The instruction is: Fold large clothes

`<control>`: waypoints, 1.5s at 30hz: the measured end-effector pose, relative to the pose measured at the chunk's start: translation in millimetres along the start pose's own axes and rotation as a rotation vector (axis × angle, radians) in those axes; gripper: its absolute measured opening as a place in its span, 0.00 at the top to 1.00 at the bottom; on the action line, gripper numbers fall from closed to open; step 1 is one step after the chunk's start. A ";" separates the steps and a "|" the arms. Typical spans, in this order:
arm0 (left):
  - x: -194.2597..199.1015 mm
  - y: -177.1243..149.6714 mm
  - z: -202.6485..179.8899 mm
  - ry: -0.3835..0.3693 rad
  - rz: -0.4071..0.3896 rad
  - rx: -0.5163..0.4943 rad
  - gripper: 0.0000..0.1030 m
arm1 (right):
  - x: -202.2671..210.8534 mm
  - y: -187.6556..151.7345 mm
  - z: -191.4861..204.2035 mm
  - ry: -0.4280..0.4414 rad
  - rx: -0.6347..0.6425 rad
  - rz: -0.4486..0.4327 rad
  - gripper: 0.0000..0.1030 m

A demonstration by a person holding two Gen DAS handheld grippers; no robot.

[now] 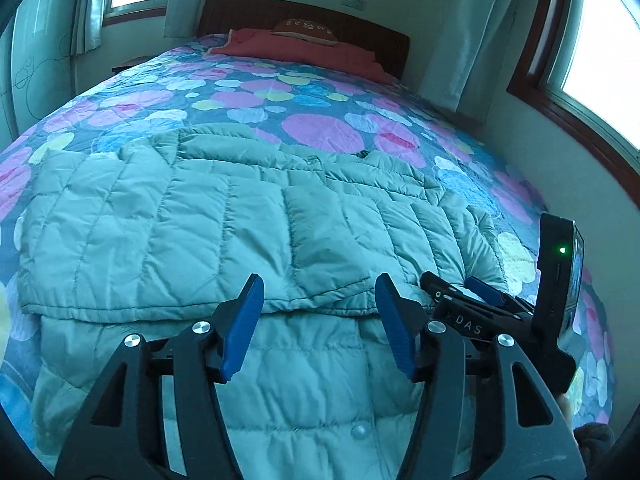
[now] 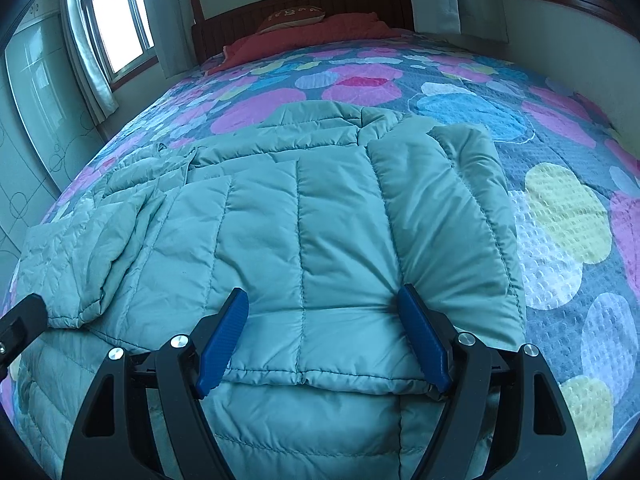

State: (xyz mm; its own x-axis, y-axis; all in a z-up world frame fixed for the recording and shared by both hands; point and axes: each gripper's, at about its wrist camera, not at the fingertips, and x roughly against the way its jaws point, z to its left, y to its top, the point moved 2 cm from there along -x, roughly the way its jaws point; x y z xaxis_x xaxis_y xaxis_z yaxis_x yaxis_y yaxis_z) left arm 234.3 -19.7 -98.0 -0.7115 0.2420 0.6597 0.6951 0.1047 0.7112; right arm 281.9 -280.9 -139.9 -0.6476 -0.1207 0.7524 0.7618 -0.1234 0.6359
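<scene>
A pale green quilted puffer jacket [image 1: 224, 216] lies spread across the bed, with its upper layer folded over so that a hem edge runs crosswise just below both grippers. My left gripper [image 1: 320, 284] hovers over that folded edge, its blue pads apart with nothing pinched between them. My right gripper [image 2: 322, 292] stands open over the right part of the jacket [image 2: 304, 216], beside a sleeve [image 2: 452, 216] folded inward. The right gripper [image 1: 460, 292] also shows low on the right in the left wrist view, close to the left one.
The bed carries a grey quilt [image 2: 560, 208] with pink, blue and yellow circles. A red blanket [image 1: 300, 52] and a pillow [image 1: 306, 28] lie at the wooden headboard [image 2: 304, 4]. Windows and curtains stand on both sides, with a wall along the bed's right.
</scene>
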 end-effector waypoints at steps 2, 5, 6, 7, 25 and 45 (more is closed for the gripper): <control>15.9 0.1 20.0 0.027 -0.017 0.026 0.44 | 1.0 3.9 4.1 -0.006 -0.012 0.004 0.26; 37.0 1.8 59.8 0.098 -0.048 0.076 0.43 | 12.9 6.5 13.2 0.018 -0.039 -0.008 0.26; 43.0 2.5 74.8 0.131 -0.059 0.092 0.43 | 17.8 8.5 20.6 0.032 -0.039 -0.019 0.26; 47.8 3.6 88.6 0.160 -0.070 0.107 0.43 | 22.8 10.8 30.2 0.048 -0.031 -0.028 0.26; 50.8 -0.7 202.3 0.319 -0.055 0.253 0.39 | -6.6 5.0 129.9 0.206 0.031 0.094 0.91; 13.6 30.4 149.1 0.248 -0.028 0.136 0.38 | 13.6 28.2 -29.7 -0.020 -0.088 0.019 0.90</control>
State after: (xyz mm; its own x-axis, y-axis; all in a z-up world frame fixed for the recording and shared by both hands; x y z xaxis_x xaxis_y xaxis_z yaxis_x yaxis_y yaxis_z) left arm 261.1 130.6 -103.6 -0.7224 -0.0044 0.6914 0.6703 0.2407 0.7019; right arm 294.1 -315.3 -116.8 -0.6320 -0.1046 0.7679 0.7691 -0.2072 0.6047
